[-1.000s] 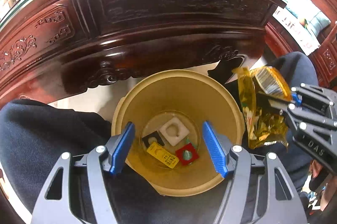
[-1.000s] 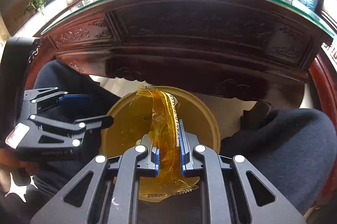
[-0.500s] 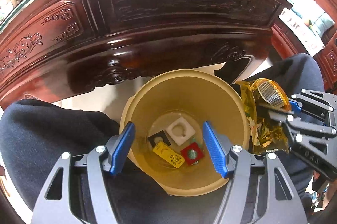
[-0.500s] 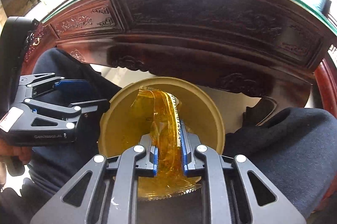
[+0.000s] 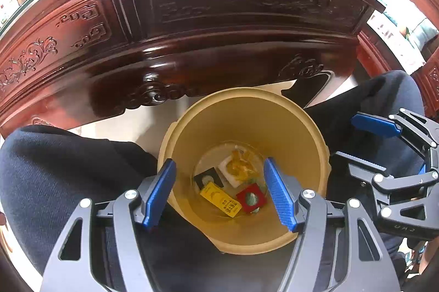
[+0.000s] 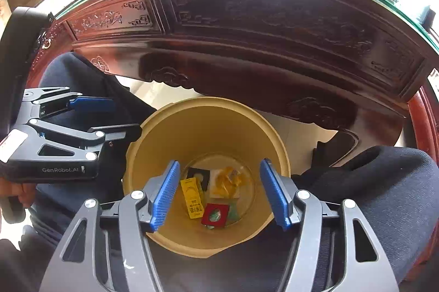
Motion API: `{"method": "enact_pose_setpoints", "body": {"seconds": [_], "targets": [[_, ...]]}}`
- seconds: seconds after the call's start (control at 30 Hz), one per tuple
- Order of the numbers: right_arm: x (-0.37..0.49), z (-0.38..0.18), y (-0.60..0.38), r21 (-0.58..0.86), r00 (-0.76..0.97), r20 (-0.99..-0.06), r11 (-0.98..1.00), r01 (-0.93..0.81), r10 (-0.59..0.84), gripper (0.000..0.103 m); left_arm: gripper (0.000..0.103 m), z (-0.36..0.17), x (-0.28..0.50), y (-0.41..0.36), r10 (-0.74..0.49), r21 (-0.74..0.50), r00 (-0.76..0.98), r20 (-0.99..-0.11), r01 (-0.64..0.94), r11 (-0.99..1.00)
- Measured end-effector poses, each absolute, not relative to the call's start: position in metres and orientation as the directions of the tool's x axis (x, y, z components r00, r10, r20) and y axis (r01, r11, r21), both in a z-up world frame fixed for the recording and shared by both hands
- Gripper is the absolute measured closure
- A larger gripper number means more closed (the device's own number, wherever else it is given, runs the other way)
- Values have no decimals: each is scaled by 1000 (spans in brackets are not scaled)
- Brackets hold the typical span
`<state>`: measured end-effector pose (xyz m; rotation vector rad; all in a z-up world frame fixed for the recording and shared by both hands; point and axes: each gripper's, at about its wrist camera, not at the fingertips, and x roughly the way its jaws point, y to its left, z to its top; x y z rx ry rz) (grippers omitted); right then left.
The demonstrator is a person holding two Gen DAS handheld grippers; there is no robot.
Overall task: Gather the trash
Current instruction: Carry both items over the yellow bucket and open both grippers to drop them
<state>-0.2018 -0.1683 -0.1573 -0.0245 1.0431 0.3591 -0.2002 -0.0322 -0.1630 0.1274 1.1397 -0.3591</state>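
A tan waste bin (image 5: 296, 133) (image 6: 164, 144) stands on the floor between a seated person's knees. At its bottom lie an amber plastic wrapper (image 5: 241, 164) (image 6: 229, 179) on a white piece, a yellow packet (image 5: 221, 198) (image 6: 192, 197), a red square packet (image 5: 251, 198) (image 6: 215, 213) and a black one (image 5: 208, 176). My right gripper (image 6: 219, 193) (image 5: 365, 144) hangs over the bin's mouth, its jaws opening with nothing between them. My left gripper (image 5: 219, 193) (image 6: 109, 116) is open and empty above the bin's left side.
A carved dark wooden table (image 5: 219, 17) (image 6: 260, 31) with a glass top rises just behind the bin. The person's dark trouser legs (image 5: 68, 168) (image 6: 384, 182) press in on both sides. Pale floor (image 5: 131, 124) shows beneath the table apron.
My right gripper has opened and let go of the amber wrapper, which has dropped to the bottom of the bin. The left gripper has stayed open in place.
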Motion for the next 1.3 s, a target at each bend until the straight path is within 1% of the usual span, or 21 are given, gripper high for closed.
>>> {"method": "enact_pose_setpoints", "body": {"seconds": [0.17,0.27,0.4,0.47,0.5,0.53,0.57,0.6,0.7,0.77,0.83,0.9,0.97,1.0,1.13,1.3], "targets": [[-201,-152,-170,145,469,-837,941,-305,281,43,37,-159,-200,-33,-227,-92,374,-899,347,933],[-201,-143,-171,140,505,-811,937,-321,294,42,37,-150,-197,-31,-244,-105,387,-889,345,933],[-200,-118,-172,97,601,-746,939,-330,288,25,37,-124,-187,-25,-250,-102,448,-858,329,939],[-196,-100,-174,74,653,-702,940,-333,286,20,37,-105,-181,-21,-243,-85,497,-833,320,944],[-194,-91,-175,60,682,-676,943,-327,280,14,36,-96,-178,-18,-236,-73,524,-818,313,947],[-191,-81,-177,43,714,-646,947,-319,270,11,36,-86,-173,-16,-231,-65,548,-804,305,950],[-188,-71,-178,27,739,-621,950,-311,260,9,33,-75,-167,-13,-228,-62,574,-787,293,954],[-183,-62,-179,15,760,-598,952,-307,255,8,30,-66,-162,-11,-225,-59,596,-771,284,957],[-164,-37,-180,-17,809,-535,954,-300,245,8,28,-39,-140,-6,-203,-38,661,-723,255,966],[-144,-23,-180,-25,816,-529,957,-290,234,8,27,-23,-121,-4,-182,-23,700,-691,230,973],[-120,-14,-180,-4,807,-545,961,-276,229,8,23,-8,-99,-2,-156,-4,734,-660,204,979],[-106,-6,-184,20,820,-520,964,-267,238,8,16,3,-77,-1,-133,3,760,-637,174,985],[-89,0,-184,30,831,-500,964,-265,244,8,13,11,-53,1,-105,12,777,-620,143,990],[-81,2,-184,31,835,-496,966,-257,238,8,11,14,-41,1,-94,13,783,-614,130,991],[-48,10,-181,45,849,-475,969,-242,234,8,11,19,8,4,-77,1,771,-633,101,995],[-14,13,-180,62,842,-479,966,-252,251,8,11,21,65,4,-69,4,764,-642,93,996]]}}
